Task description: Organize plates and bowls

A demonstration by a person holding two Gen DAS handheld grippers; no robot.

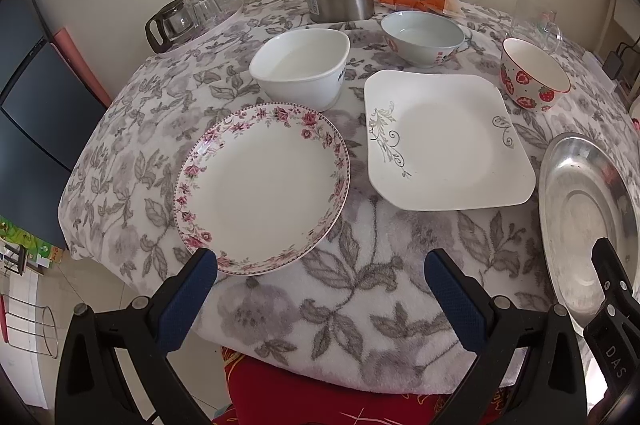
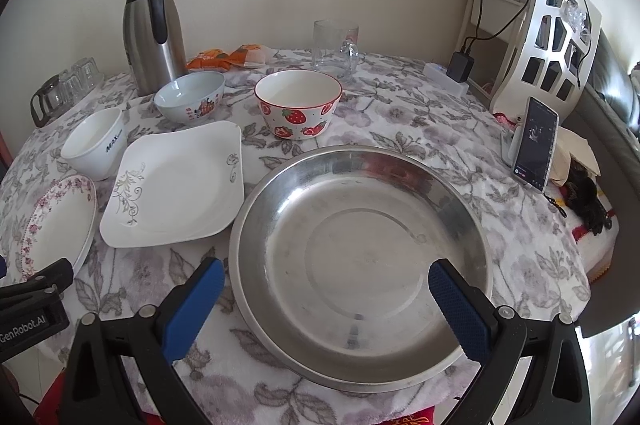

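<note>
Three plates and three bowls stood on the floral-covered worktop [image 2: 420,113]. In the near row lay a round rose-rimmed plate [image 1: 262,189], a square white plate with grey scrollwork [image 1: 444,141] and a round steel plate [image 2: 360,265]. Behind stood a squarish white bowl [image 1: 300,65], a pale blue bowl [image 1: 422,37] and a strawberry-patterned bowl [image 2: 298,103]. Left gripper [image 1: 320,263] and right gripper [image 2: 326,275] were wide apart, holding nothing.
</note>
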